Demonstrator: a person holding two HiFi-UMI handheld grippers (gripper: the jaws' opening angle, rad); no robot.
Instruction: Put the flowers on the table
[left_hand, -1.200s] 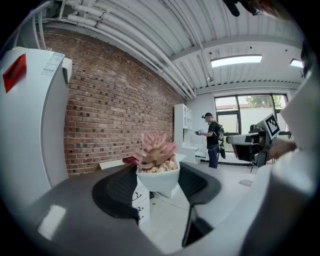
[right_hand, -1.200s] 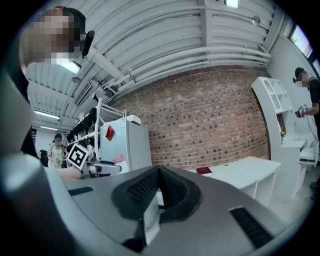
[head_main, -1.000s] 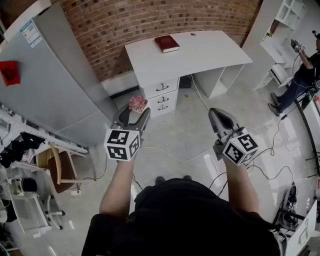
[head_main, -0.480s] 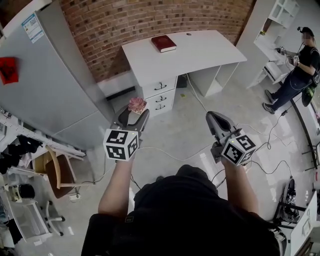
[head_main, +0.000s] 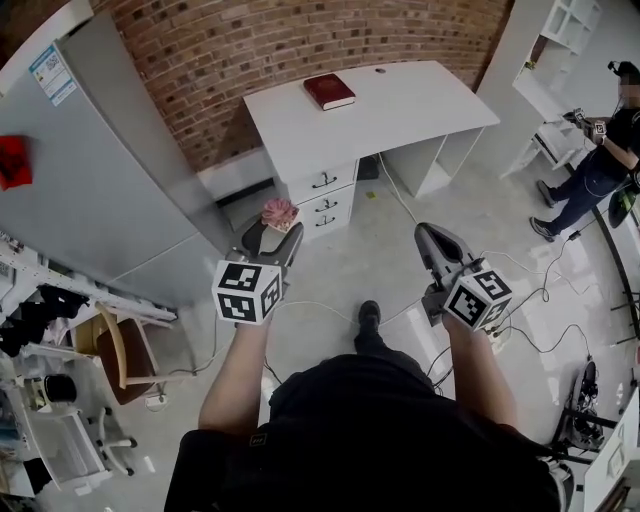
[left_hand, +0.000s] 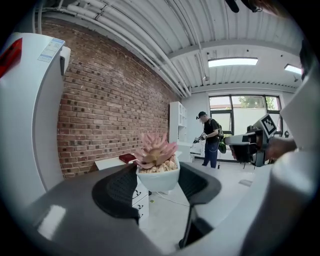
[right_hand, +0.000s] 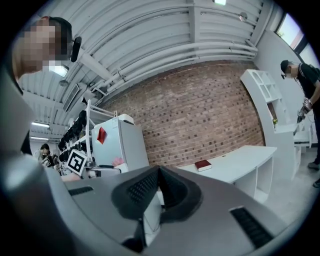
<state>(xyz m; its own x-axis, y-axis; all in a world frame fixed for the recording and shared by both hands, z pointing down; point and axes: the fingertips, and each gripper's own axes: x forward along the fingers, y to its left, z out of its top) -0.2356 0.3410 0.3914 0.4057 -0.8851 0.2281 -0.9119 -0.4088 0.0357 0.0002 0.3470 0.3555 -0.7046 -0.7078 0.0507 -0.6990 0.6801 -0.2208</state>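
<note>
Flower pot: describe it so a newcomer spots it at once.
Facing the brick wall, in front of the white desk, look at the left gripper. Clamped between its jaws is a small white pot of pebbles topped by a pink succulent, the only plant in view; the right gripper is empty.

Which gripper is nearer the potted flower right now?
Left. The left gripper is shut on the flower pot; the right gripper hangs apart to its right, jaws together, empty.
</note>
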